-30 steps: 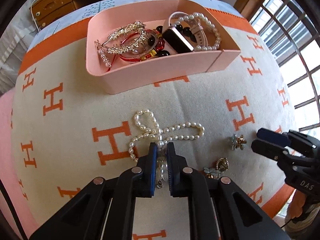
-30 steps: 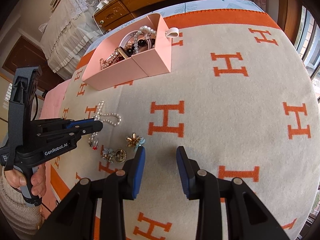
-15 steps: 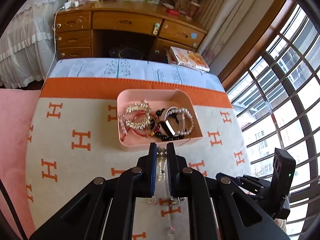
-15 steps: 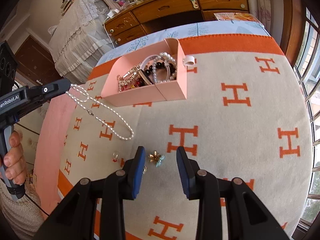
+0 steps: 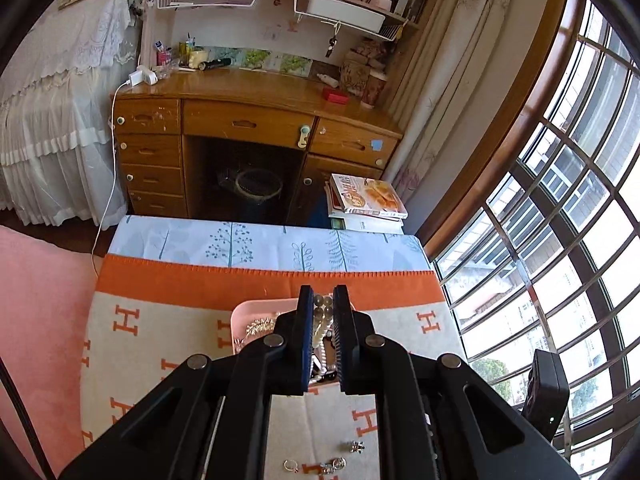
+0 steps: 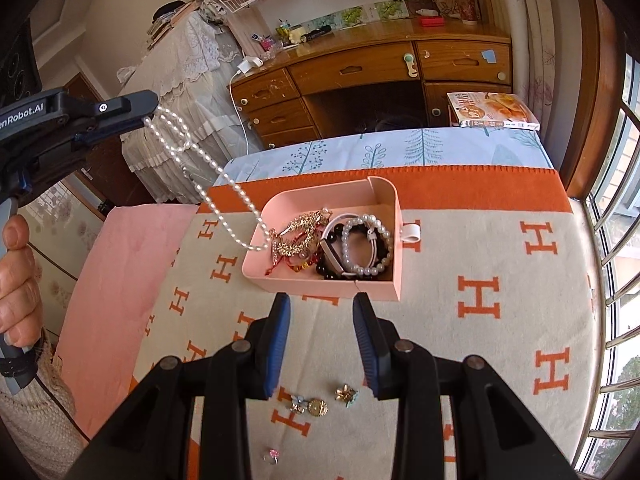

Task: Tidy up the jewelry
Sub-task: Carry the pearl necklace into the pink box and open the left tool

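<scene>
My left gripper [image 5: 323,300] is shut on a pearl necklace [image 5: 322,309] and holds it high. In the right wrist view the left gripper [image 6: 150,114] is at the upper left and the pearl necklace [image 6: 208,192] hangs from it, its low end over the left part of the pink box [image 6: 312,282]. The pink box holds gold pieces, a red bracelet, black beads and a pearl bracelet [image 6: 366,246]. In the left wrist view the pink box [image 5: 244,312] is mostly hidden behind my fingers. My right gripper [image 6: 322,312] is open and empty, in front of the box.
Small brooches [image 6: 308,406] [image 6: 346,394] and a pink ring [image 6: 271,457] lie on the cream and orange blanket [image 6: 480,300] near me. A wooden desk [image 6: 360,72] stands behind, books [image 6: 492,112] at the right, windows along the right side.
My left gripper has lifted the pearl necklace off the blanket and carried it up and toward the pink box. My right gripper has drawn back and up, staying open.
</scene>
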Demonstrator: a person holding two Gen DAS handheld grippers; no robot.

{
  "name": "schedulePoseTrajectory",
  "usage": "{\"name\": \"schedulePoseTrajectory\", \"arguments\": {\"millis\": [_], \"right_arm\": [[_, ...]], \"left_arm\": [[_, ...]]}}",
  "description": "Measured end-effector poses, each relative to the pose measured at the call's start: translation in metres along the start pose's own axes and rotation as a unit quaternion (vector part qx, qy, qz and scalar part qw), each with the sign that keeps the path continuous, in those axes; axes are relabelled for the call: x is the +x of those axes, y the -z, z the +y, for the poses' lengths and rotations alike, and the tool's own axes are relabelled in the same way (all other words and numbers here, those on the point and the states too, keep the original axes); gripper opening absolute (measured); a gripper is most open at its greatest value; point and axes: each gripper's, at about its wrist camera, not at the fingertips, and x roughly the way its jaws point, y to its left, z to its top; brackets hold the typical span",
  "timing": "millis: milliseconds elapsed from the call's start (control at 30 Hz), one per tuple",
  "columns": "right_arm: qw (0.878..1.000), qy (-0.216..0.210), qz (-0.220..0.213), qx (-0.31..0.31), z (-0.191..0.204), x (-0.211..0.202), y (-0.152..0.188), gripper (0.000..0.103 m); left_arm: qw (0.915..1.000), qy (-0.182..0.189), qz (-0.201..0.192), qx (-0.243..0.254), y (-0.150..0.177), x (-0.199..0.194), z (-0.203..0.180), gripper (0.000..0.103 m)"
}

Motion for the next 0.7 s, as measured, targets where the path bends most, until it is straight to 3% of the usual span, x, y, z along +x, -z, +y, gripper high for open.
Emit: {"name": "schedulePoseTrajectory", "arguments": {"millis": [100, 367, 700], "right_arm": [[1.000, -0.002, -0.005, 0.005, -0.001, 0.004, -0.007, 0.033], [1.000, 0.003, -0.002, 0.012, -0.012, 0.019, -0.016, 0.033], [0.999, 0.021, -0.026, 0.030, -0.029, 0.027, -0.025, 0.033]], "left_arm": [[1.0000, -0.001, -0.002, 0.002, -0.009, 0.012, -0.005, 0.007], [0.9990, -0.008, 0.035, 0.028, -0.011, 0.080, -0.021, 0.007], [0.9917, -0.043, 0.100, 0.069, 0.016, 0.161, -0.028, 0.008]]}}
